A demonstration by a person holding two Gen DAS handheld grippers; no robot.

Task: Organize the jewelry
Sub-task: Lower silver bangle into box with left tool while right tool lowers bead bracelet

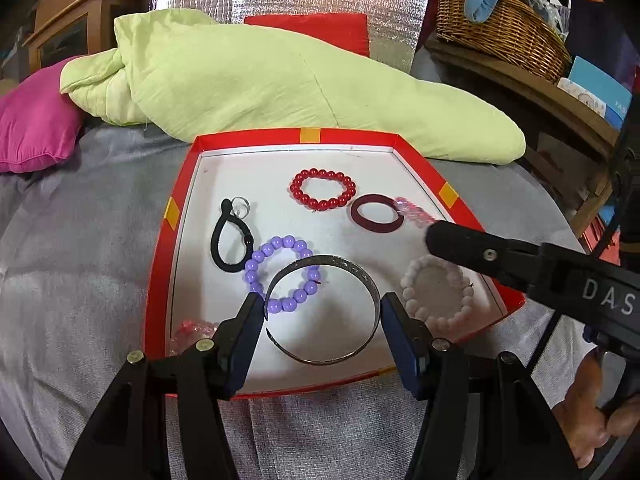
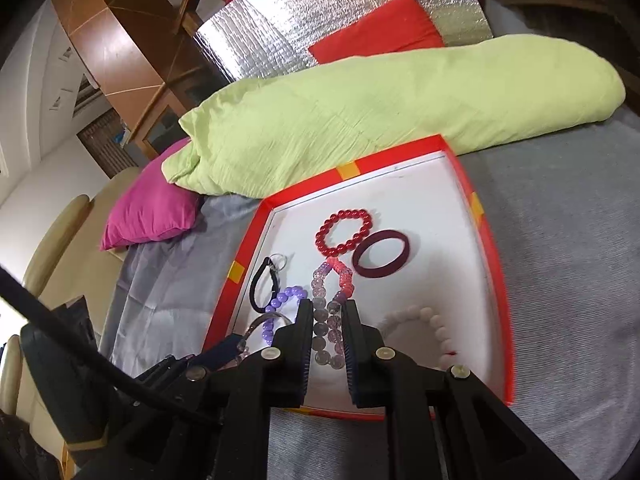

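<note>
- Left wrist view: the left tool (image 1: 322,310) has its two fingers spread wide, one on each side of a silver bangle (image 1: 324,312) that lies flat in a red tray (image 1: 158,280) with a white floor. Whether the pads touch the bangle I cannot tell.
- A purple bead bracelet (image 1: 280,274) lies partly under the bangle's far edge; a black hair tie (image 1: 230,240) sits just left of it.
- Farther back lie a red bead bracelet (image 1: 323,189) and, just beside it, a dark red ring band (image 1: 378,214).
- A white bead bracelet (image 1: 438,294) lies near the tray's right wall, with the right tool (image 1: 432,236) reaching in above it.
- The tray rests on a grey bedcover (image 1: 80,260), with a green pillow (image 1: 280,84) behind.
- Right wrist view: the right tool (image 2: 327,312) pinches a string of clear, pink and purple beads (image 2: 330,296) between its narrowed fingers, above the tray (image 2: 508,320).
- The string stretches forward toward the red bead bracelet (image 2: 344,232); the dark red ring band (image 2: 382,254) lies to its right.
</note>
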